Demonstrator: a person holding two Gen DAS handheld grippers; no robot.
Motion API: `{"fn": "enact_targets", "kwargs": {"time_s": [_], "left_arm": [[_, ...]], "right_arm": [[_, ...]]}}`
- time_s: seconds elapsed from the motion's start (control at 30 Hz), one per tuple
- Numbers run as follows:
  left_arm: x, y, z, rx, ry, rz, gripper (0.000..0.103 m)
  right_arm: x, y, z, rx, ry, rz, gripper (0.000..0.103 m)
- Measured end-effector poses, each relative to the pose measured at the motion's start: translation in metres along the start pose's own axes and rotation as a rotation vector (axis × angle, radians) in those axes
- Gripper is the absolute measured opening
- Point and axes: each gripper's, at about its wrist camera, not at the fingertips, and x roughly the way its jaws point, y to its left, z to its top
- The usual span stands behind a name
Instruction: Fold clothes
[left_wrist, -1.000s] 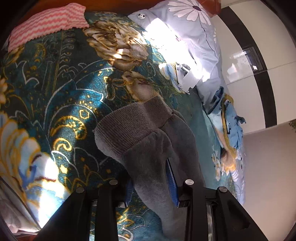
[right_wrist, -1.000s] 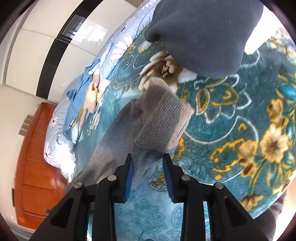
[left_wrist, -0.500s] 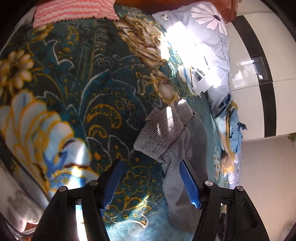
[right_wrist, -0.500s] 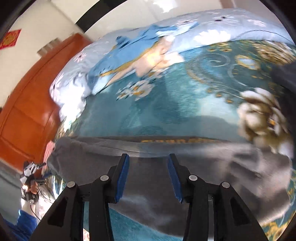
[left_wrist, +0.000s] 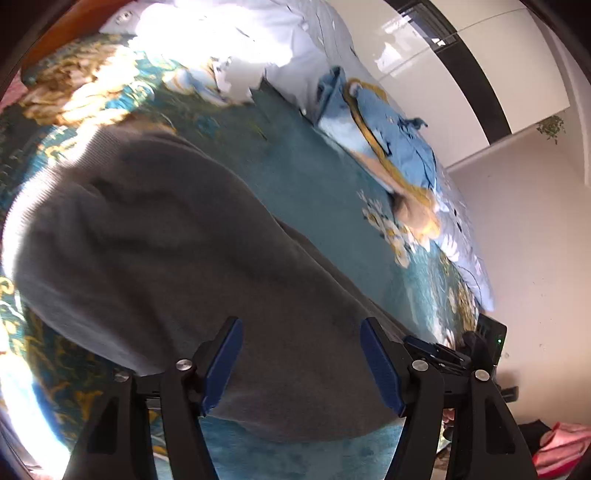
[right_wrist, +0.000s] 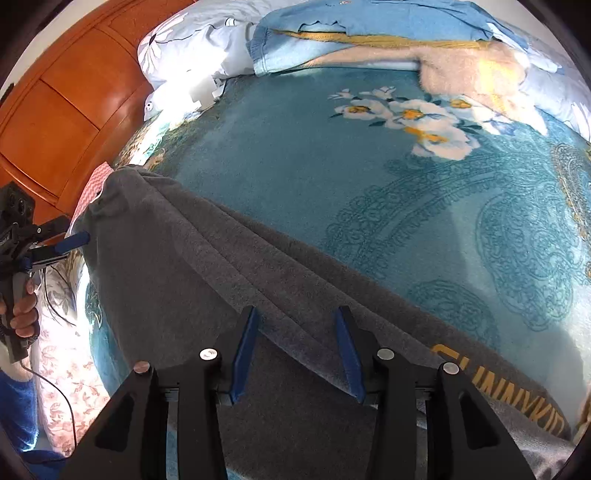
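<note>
A grey sweatshirt (left_wrist: 177, 251) lies folded lengthwise on the teal floral blanket (left_wrist: 314, 184). In the right wrist view the sweatshirt (right_wrist: 207, 280) shows long fold ridges and yellow lettering at the lower right. My left gripper (left_wrist: 301, 354) is open and empty, with its fingers just over the grey cloth. My right gripper (right_wrist: 295, 347) is open and empty above the sweatshirt's folded edge. The left gripper also shows in the right wrist view (right_wrist: 70, 240), at the sweatshirt's far left end.
A blue and cream garment (right_wrist: 369, 40) lies at the blanket's far side. White floral pillows (right_wrist: 192, 48) sit by the orange wooden headboard (right_wrist: 62, 110). A pink item (left_wrist: 561, 446) lies on the floor at the lower right. The blanket (right_wrist: 369, 166) is bare beyond the sweatshirt.
The left gripper let go of the sleeve and opened wide. Both grippers swung round to look along the sweatshirt's body, which now lies folded with the sleeve tucked in.
</note>
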Motion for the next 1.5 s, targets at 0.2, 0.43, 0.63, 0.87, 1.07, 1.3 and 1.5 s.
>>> {"fn": "enact_targets", "kwargs": {"time_s": [0.2,0.43,0.63,0.87,1.07,1.3,1.5], "left_arm": [[0.035,-0.014,-0.013,-0.034,0.085,-0.046,0.07],[0.037,-0.013,-0.013,-0.052,0.094,-0.045,0.07],[0.038,-0.019,-0.01,-0.054,0.08,-0.054,0.07],[0.046,-0.031,0.0,-0.031,0.058,-0.027,0.07],[0.068,-0.032,0.025,-0.024,0.052,0.006,0.07],[0.096,-0.011,0.066,-0.106,0.036,0.052,0.07],[0.095,0.008,0.079,-0.274,0.012,-0.035,0.07]], "right_arm": [[0.012,0.006,-0.002,-0.074,0.048,-0.038,0.038],[0.008,0.009,0.003,-0.103,0.03,-0.046,0.006],[-0.011,-0.012,0.034,0.013,-0.078,-0.055,0.006],[0.001,-0.021,0.038,0.082,-0.067,-0.077,0.011],[-0.072,-0.035,0.002,0.214,-0.283,-0.063,0.027],[-0.179,-0.085,-0.146,0.571,-0.552,-0.119,0.047],[-0.214,-0.139,-0.275,0.95,-0.669,-0.17,0.048]]}}
